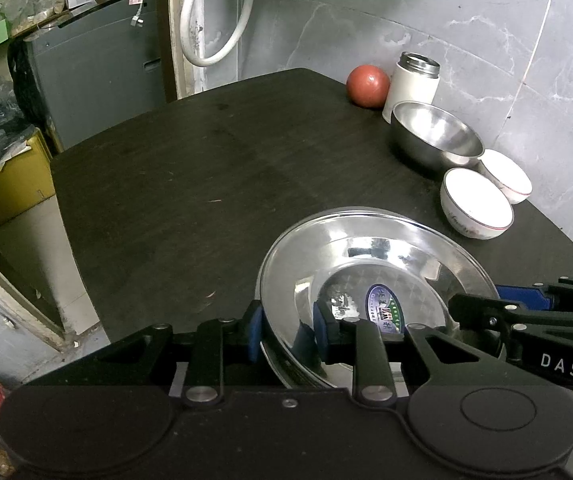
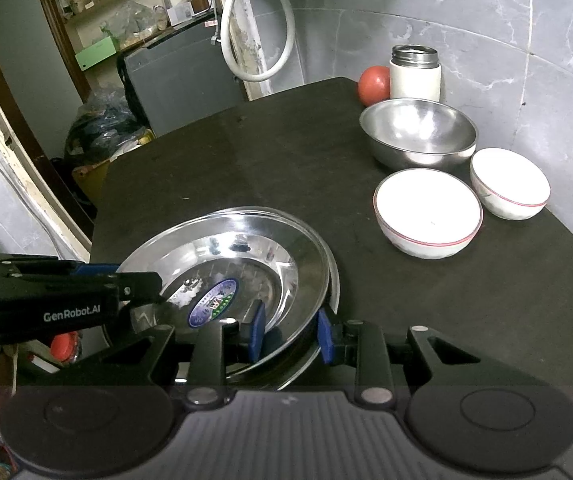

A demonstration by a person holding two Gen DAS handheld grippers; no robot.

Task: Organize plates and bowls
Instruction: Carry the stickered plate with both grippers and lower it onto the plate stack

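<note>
Plates rim between both fingers.

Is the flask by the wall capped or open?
Open. The white flask stands upright with its bare steel threaded neck and mouth exposed; no cap shows on it or elsewhere on the table.

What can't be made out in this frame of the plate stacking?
- How many steel plates are stacked: both views show layered rims, gripper bodies cover the near edge.
- Plate sticker text: too small, partly behind the left gripper finger.
- Right gripper grip: jaws straddle the rim, contact unclear.
- Flask contents: not visible from either view's angle.
</note>
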